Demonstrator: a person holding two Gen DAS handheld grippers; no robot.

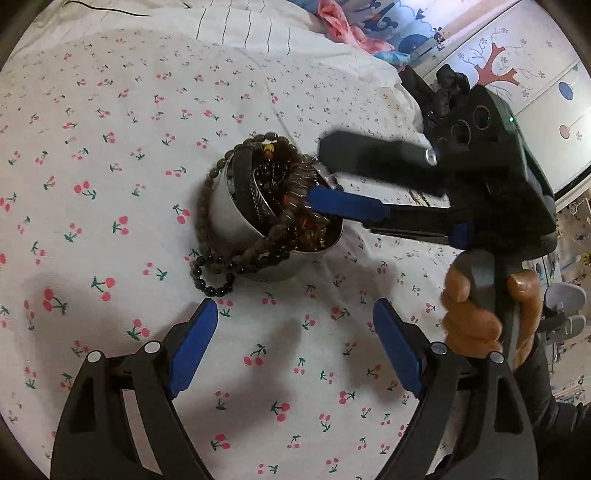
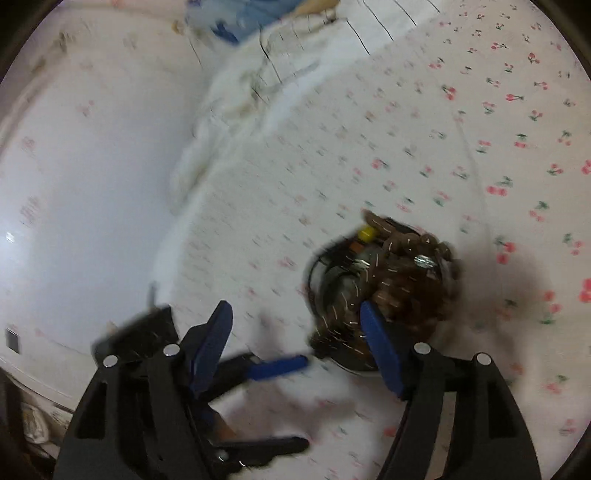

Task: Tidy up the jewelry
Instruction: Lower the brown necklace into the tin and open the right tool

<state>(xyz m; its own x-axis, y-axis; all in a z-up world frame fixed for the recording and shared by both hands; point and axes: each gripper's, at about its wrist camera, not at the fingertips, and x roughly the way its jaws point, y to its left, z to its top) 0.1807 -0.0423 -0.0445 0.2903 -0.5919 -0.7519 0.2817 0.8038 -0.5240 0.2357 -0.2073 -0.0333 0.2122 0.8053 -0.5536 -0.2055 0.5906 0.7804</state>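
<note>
A metal bowl (image 1: pixel 236 210) stands on the cherry-print sheet (image 1: pixel 110 110), piled with bracelets and bead strings. A brown bead strand (image 1: pixel 204 206) drapes over its left rim, and a black bead bracelet (image 1: pixel 216 286) spills onto the sheet in front. My right gripper (image 1: pixel 319 173) comes in from the right, open, with its tips over the bowl's right edge by a silver clasp (image 1: pixel 327 173); no pad presses on anything. In the blurred right wrist view the same gripper (image 2: pixel 295 308) is open just left of the bowl (image 2: pixel 317 284). My left gripper (image 1: pixel 294 310) hangs open and empty in front of the bowl.
A hand (image 1: pixel 472 317) holds the right gripper's handle. Rumpled white striped bedding (image 1: pixel 240 29) and colourful fabric (image 1: pixel 369 22) lie at the back. A cabinet with tree decals (image 1: pixel 517 74) stands at the right. My left gripper (image 2: pixel 295 406) shows low in the right wrist view.
</note>
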